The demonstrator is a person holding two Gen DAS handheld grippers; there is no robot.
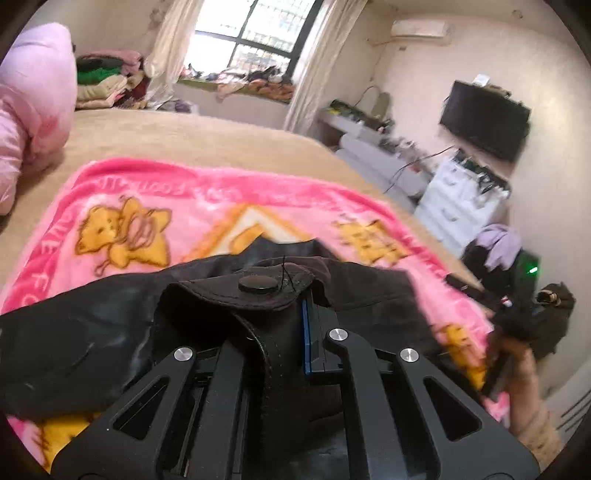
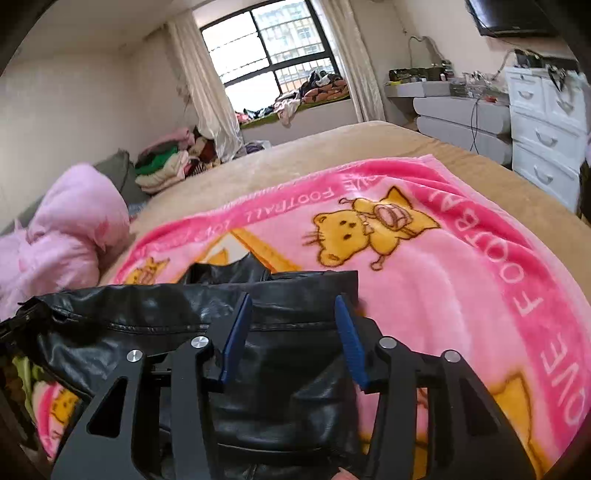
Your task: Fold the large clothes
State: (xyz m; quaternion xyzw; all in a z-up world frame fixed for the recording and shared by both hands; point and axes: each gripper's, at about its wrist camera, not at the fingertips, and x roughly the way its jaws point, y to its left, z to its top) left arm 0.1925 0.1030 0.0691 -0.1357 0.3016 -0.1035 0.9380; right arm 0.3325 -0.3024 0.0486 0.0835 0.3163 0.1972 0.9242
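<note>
Centrally, a black leather jacket (image 2: 280, 332) lies on a pink blanket (image 2: 443, 277) spread over a bed (image 2: 332, 147) w/ a tan cover.

Left wrist view: left tool (image 1: 295, 314) is clamped on a black fabric tab (image 1: 258, 291) of the jacket (image 1: 74, 332), which carries a round snap button (image 1: 258, 284); the fingers sit together w/ the cloth pinched between, one blue pad (image 1: 307, 332) showing at the tab's edge. Rest of the garment drapes to the left of the tool over the blanket (image 1: 207, 199). At the frame's right edge, blurred, a hand (image 1: 517, 369) w/ the other tool; its state can't be read from this view.

Right wrist view: right tool (image 2: 291, 306) has its blue pads (image 2: 236, 336) apart, one on each side of a seamed fold of the jacket. Leather sits between them; pads don't visibly press on it.

Legible text (right view): blanket border reads "FOOTBALL" along the far edge, upside down. Right-hand border shows "OVE F…" then "OOTBA…", partly cut off. Print incl. yellow cartoon cats (image 2: 369, 229). In the left view the lettering is too blurred to read in full.

Surroundings: pink quilt (image 2: 66, 236) bunched at the bed's left; clothes stack (image 2: 162, 166) beyond it; window (image 2: 269, 48) w/ curtains; white drawer unit (image 2: 546, 140) right; wall TV (image 1: 484, 122); wall air-con unit (image 1: 421, 27). No brand legible on either.
</note>
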